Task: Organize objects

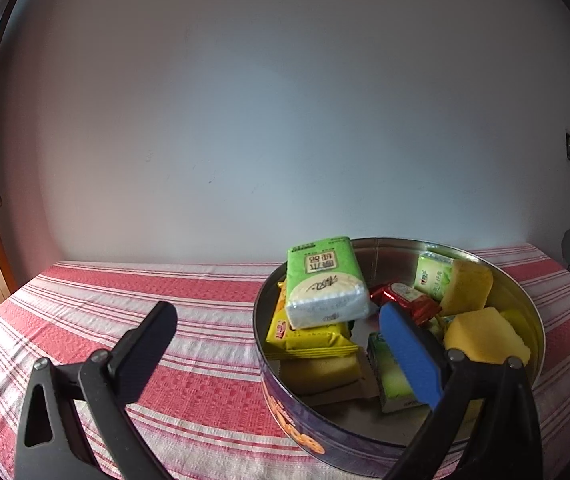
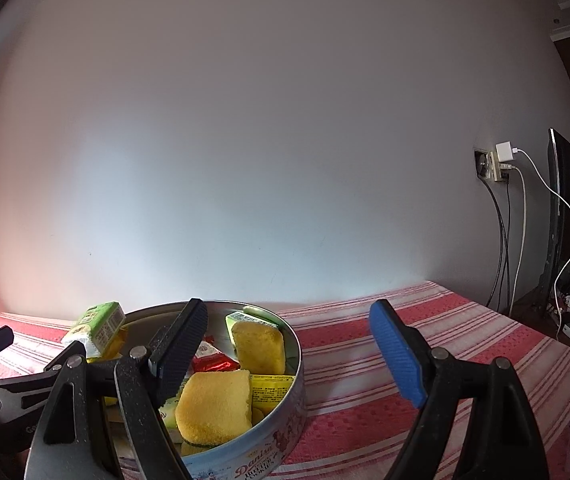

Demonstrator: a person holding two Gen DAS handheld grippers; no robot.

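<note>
Red-striped tablecloth (image 1: 165, 280) carries a filled cookie tin (image 2: 285, 400); left gripper (image 1: 281, 344) and right gripper (image 2: 285, 344) both gape wide, holding nothing.

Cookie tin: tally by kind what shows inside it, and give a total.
Yellow sponges: 3
Green tissue packs: 3
Yellow snack packets: 2
Red wrapper: 1
Total: 9 in view; others may lie hidden underneath.
</note>
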